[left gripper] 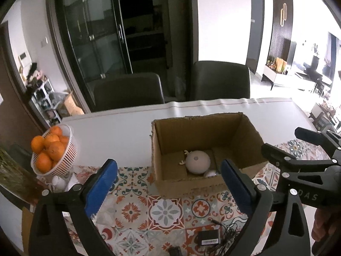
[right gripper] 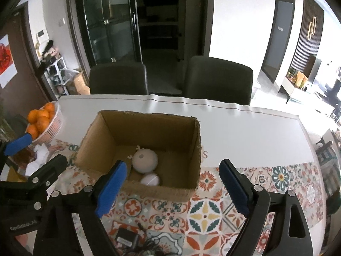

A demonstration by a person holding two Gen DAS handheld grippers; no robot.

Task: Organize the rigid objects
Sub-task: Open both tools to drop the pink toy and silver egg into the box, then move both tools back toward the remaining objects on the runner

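Observation:
An open cardboard box point(left gripper: 245, 128) point(right gripper: 102, 128) stands on the table. Inside it lie a round beige gadget with small antlers point(left gripper: 197, 162) point(right gripper: 145, 160) and a smaller white egg-shaped thing point(left gripper: 210, 173) point(right gripper: 149, 179). My left gripper point(left gripper: 168, 178) is open, with nothing between its blue pads, hovering above the box's near wall. My right gripper point(right gripper: 172, 179) is open and empty too, above the box's near right corner. A black power adapter point(left gripper: 210, 236) point(right gripper: 126, 240) with a tangled cable point(left gripper: 228, 232) point(right gripper: 152, 245) lies on the patterned cloth in front of the box.
A white basket of oranges point(left gripper: 64, 160) point(right gripper: 56, 125) stands at the table's left edge, with white crumpled stuff point(right gripper: 40, 153) beside it. A patterned tile cloth point(left gripper: 166, 211) point(right gripper: 204, 211) covers the near table. Two dark chairs point(left gripper: 127, 91) point(right gripper: 217, 79) stand behind the far edge.

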